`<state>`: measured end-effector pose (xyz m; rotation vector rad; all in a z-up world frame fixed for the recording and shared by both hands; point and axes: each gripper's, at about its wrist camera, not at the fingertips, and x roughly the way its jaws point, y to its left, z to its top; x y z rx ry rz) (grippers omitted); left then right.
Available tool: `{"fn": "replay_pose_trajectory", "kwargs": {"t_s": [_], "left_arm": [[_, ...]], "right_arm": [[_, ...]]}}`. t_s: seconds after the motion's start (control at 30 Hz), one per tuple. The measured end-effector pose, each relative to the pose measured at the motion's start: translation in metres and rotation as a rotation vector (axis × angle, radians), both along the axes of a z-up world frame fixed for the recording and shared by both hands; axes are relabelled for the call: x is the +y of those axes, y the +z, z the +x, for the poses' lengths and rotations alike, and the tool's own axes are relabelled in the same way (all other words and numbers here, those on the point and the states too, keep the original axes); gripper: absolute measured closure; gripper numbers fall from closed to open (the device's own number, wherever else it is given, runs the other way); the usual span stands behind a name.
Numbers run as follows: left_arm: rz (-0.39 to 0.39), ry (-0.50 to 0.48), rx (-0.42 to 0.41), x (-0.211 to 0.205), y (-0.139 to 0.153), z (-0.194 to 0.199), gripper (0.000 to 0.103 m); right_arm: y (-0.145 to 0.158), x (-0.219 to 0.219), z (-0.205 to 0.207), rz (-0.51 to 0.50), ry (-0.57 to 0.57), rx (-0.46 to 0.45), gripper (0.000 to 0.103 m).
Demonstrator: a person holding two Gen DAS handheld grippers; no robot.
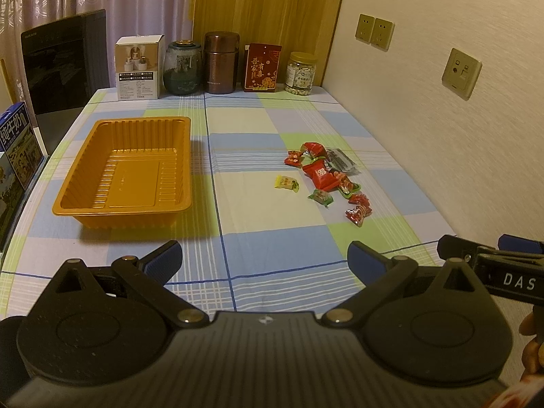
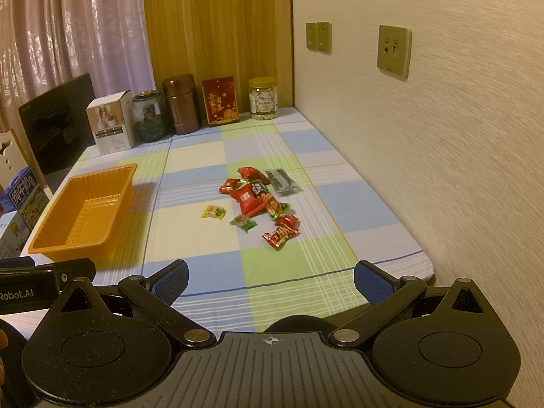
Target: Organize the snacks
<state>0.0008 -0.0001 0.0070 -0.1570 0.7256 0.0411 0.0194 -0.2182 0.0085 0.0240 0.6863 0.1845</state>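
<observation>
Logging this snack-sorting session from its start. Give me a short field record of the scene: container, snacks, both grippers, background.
container: orange ribbed plastic tray, empty, on the left of the checked tablecloth
snacks: loose pile of red, green and grey wrapped packets, right of the tray, apart from it
stray snack: small yellow wrapped candy, nearest the tray
left gripper: fingers open, holding nothing, above the near table edge
right gripper: fingers open, holding nothing
background: boxes, canisters and a clear nut jar lined along the far edge
progress: nothing in the tray
</observation>
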Motion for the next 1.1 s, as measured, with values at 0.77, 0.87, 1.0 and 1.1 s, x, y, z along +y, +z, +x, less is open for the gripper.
{"fn": "replay_pose_trajectory", "kwargs": {"t_s": [0.77, 0.87, 1.0, 1.1], "left_arm": [[-0.002, 0.000, -0.002, 0.000, 0.000, 0.000, 0.000], [-0.002, -0.002, -0.004, -0.002, 0.002, 0.000, 0.000], [-0.015, -0.002, -0.002, -0.001, 0.002, 0.004, 0.000], [-0.033, -0.001, -0.004, 0.002, 0.001, 0.008, 0.000]], "right_arm": [[0.001, 0.000, 0.001, 0.001, 0.000, 0.000, 0.000], [0.001, 0.000, 0.001, 0.001, -0.001, -0.001, 0.000], [0.001, -0.008, 0.002, 0.017, -0.021, -0.009, 0.000], [0.001, -0.016, 0.005, 0.030, -0.043, -0.017, 0.000]]}}
